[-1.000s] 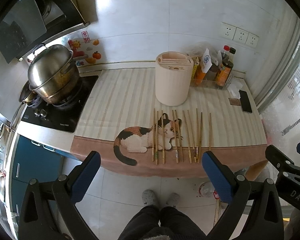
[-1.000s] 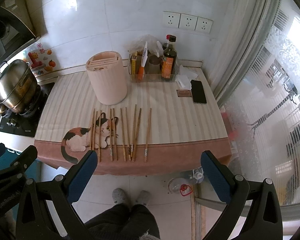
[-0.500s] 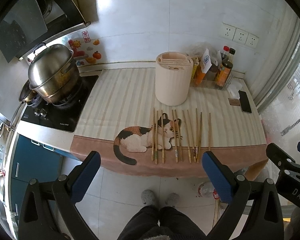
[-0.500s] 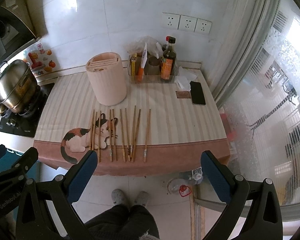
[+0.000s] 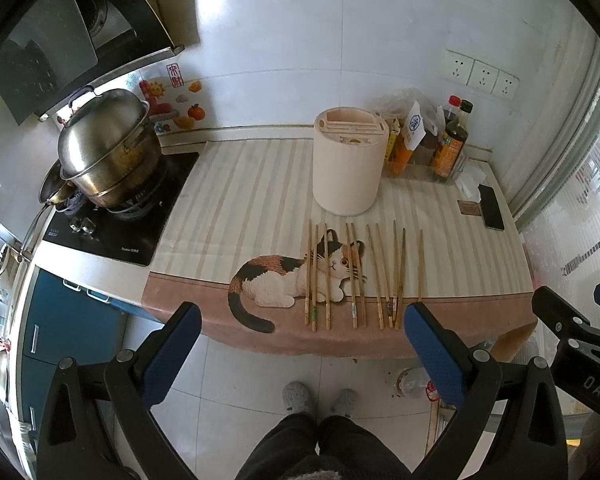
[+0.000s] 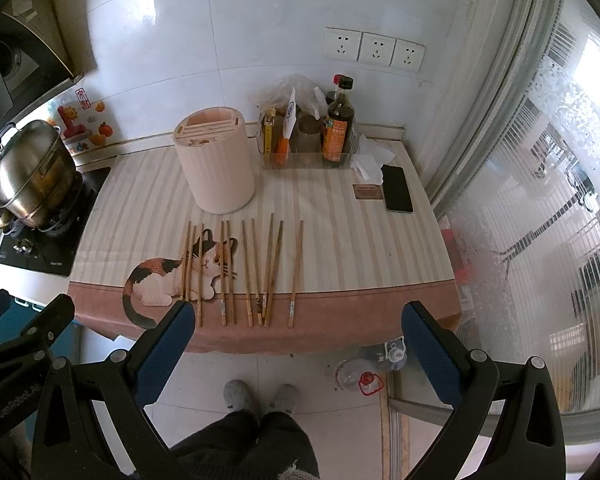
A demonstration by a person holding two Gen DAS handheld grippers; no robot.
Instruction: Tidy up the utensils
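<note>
Desk (image 5: pixel 260 184) under a striped cat-print cloth, steel pot (image 5: pixel 108 148) at its left end, cream utensil holder (image 5: pixel 350 168) near the back edge, chopsticks (image 5: pixel 356 276) in a row along the front edge, left hand-held gripper (image 5: pixel 300 352) and right hand-held gripper (image 6: pixel 296 348) both spread wide, empty, off the front edge

Left tool (image 5: pixel 300 352): black plastic frame, two angular arms, blue textured pads (image 5: pixel 172 354) on the inner faces, silver screws at the pivots. Right tool (image 6: pixel 296 350): same build, blue pads (image 6: pixel 430 354); white lettering on its body is visible from the left view (partly legible, "DAS"). Operator: dark trousers (image 6: pixel 244 446), grey socks (image 6: pixel 236 394).
</note>
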